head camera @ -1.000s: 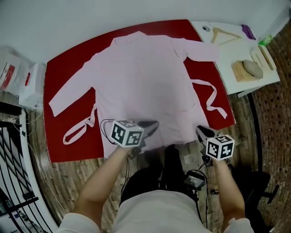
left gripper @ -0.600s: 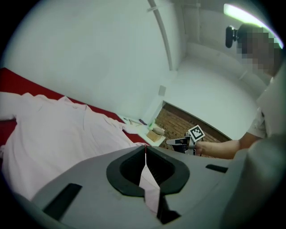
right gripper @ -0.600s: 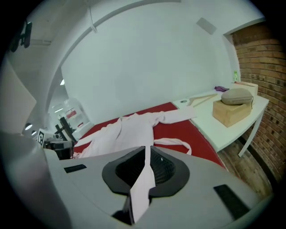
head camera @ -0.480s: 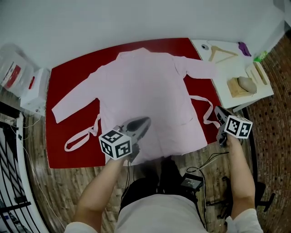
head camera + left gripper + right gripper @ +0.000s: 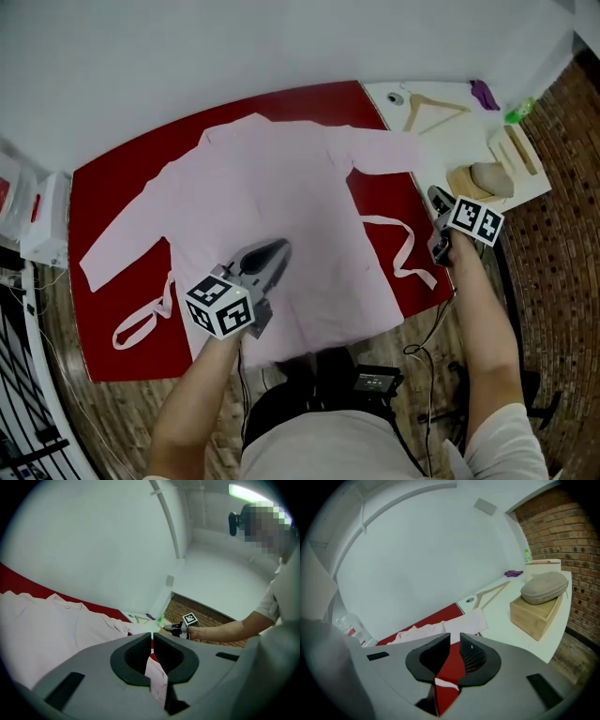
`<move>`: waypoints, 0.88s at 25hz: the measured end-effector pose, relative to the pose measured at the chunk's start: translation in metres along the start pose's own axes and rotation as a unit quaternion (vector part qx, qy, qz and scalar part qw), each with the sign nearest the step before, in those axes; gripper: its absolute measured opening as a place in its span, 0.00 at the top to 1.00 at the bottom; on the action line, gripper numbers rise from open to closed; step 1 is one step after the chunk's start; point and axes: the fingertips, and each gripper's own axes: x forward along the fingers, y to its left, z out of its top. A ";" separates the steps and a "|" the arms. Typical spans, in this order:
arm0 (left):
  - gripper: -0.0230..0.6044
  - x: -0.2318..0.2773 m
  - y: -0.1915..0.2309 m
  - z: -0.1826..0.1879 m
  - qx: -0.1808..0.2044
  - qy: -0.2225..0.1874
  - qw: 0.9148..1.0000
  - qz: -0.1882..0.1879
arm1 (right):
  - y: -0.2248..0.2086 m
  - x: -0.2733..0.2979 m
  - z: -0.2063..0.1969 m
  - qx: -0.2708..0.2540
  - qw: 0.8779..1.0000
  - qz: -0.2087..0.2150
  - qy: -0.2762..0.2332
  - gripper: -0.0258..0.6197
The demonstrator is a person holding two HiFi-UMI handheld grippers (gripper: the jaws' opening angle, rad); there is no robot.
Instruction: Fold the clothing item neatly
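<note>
Pink long-sleeved garment (image 5: 272,206) spread flat over most of the red desk (image 5: 108,183), collar toward the wall (image 5: 187,56), sleeves out, belt (image 5: 403,253) trailing at both sides. Wooden floor (image 5: 112,403) below; white side desk (image 5: 473,131) at right. Left gripper (image 5: 152,641): jaws closed on the garment's near hem. Right gripper (image 5: 455,641): near the red desk's right edge, jaws just opening a crack, nothing between them.

Grey left tongs (image 5: 152,639) and right tongs (image 5: 455,641) carry black-and-white marker cubes (image 5: 219,306).
</note>
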 end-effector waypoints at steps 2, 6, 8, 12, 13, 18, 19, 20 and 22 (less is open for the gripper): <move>0.96 0.020 0.005 0.004 -0.002 0.001 1.000 -0.002 | -0.015 0.023 0.010 0.033 0.999 0.002 -0.006 0.83; 0.96 0.066 0.015 0.007 -0.011 0.011 1.000 -0.006 | -0.049 0.068 0.014 0.079 0.997 -0.017 0.011 0.79; 0.96 0.089 0.016 0.007 -0.013 0.017 1.000 -0.009 | -0.066 0.088 0.010 0.084 0.995 -0.041 0.029 0.79; 0.96 0.130 0.016 0.010 -0.016 0.025 0.999 -0.017 | -0.092 0.116 0.000 0.083 0.989 -0.097 0.072 0.77; 0.96 0.138 0.014 0.010 -0.016 0.027 0.999 -0.019 | -0.096 0.122 -0.004 0.086 0.987 -0.109 0.084 0.77; 0.96 0.159 0.009 0.011 -0.016 0.043 0.998 -0.031 | -0.109 0.139 -0.020 0.118 0.974 -0.155 0.117 0.77; 0.96 0.161 0.010 0.010 -0.015 0.046 0.998 -0.033 | -0.112 0.139 -0.021 0.126 0.970 -0.170 0.117 0.77; 0.96 0.161 0.012 0.010 -0.015 0.049 0.998 -0.035 | -0.114 0.140 -0.021 0.132 0.967 -0.183 0.117 0.77; 0.96 0.163 0.017 0.007 -0.018 0.053 0.998 -0.038 | -0.117 0.140 -0.020 0.134 0.963 -0.201 0.123 0.80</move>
